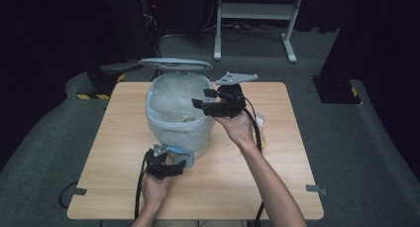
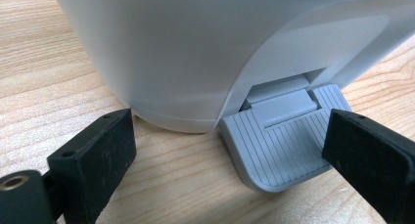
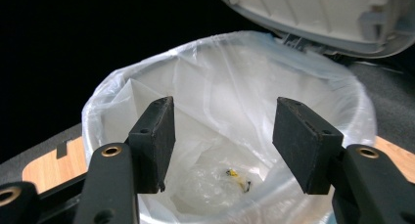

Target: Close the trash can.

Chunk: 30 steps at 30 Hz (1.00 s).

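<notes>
Right tongs (image 1: 205,99), open and empty, hover directly over the bag-lined white plastic pedal bin (image 1: 178,119); left tongs (image 1: 171,160), open, straddle its grey ribbed pedal (image 2: 281,141)

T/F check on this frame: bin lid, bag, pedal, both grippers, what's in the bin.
1. The pedal bin has its lid raised. True.
2. The bin has no liner. False: a clear plastic bag lines it and folds over the rim.
3. The right gripper is shut on a piece of rubbish. False: its jaws are open over the bin mouth with nothing between them.
4. The left gripper is at the grey ribbed foot pedal at the bin's base. True.
5. The bag is packed to the top. False: only a small crumpled clear wrapper lies at the bottom.
</notes>
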Available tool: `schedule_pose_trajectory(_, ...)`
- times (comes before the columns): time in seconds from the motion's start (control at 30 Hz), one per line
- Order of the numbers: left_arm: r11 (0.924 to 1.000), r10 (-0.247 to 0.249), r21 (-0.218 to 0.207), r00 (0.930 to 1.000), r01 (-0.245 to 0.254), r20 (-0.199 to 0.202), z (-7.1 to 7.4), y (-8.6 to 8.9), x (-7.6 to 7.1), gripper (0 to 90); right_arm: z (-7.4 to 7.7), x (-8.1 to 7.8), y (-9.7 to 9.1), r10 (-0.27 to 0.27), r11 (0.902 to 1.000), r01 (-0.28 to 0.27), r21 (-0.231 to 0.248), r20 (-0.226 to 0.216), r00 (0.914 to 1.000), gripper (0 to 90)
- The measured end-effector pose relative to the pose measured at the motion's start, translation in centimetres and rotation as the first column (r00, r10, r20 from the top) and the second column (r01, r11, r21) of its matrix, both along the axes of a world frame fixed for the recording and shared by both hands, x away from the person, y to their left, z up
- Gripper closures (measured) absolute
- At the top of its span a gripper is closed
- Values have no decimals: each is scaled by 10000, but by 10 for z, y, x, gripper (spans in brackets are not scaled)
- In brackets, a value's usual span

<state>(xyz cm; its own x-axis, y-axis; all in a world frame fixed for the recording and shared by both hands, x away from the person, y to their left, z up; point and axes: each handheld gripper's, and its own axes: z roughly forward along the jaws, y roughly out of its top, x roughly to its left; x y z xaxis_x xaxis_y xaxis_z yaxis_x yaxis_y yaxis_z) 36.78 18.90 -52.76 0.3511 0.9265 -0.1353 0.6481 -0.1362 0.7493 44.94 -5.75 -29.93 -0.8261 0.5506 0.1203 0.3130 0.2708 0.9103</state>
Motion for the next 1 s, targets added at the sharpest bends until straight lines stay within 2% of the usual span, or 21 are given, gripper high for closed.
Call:
schedule_pose_trajectory(0.37,10000,-5,9,10000,5,-12,0,0,0,58,0,-10,-22,-218,9991,215,376,90,9997,407)
schedule_pose_trajectory(0.73,10000,1,17,10000,-1,2,0,0,0,58,-2,-22,-37,-487,9977,475,488,239,9985,409)
schedule_pose_trajectory(1.0,10000,-5,22,10000,5,-2,0,0,0,58,-6,-27,-47,-589,9969,578,531,181,9981,412)
